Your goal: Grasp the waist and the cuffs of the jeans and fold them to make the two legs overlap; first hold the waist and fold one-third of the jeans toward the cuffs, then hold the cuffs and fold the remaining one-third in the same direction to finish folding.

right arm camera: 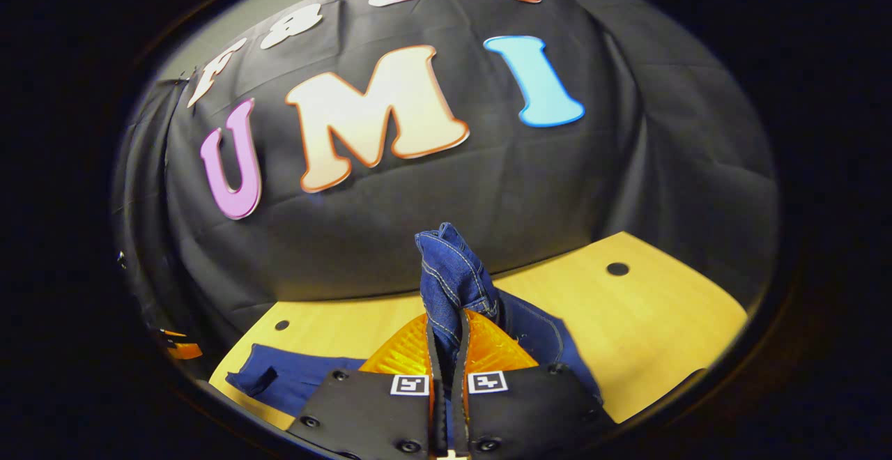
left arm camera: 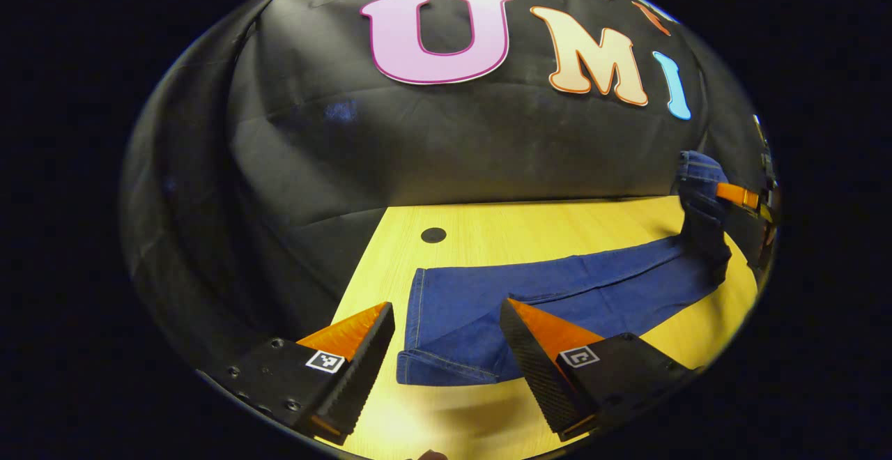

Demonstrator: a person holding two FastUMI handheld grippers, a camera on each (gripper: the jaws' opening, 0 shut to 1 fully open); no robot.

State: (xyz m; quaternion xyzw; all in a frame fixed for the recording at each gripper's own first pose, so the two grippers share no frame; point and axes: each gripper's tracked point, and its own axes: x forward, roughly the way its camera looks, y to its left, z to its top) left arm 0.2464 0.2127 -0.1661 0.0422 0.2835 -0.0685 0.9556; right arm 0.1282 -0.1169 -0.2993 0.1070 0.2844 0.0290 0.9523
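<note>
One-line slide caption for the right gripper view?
Right gripper shut on lifted jeans above the wooden table.

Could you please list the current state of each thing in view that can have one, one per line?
jeans: legs flat on the table, one end lifted off it.
cuffs: lying flat, not gripped.
left gripper: open, straddling the cuffs.
right gripper: shut on the bunched denim of the lifted end.
table: partly covered by the jeans.
</note>
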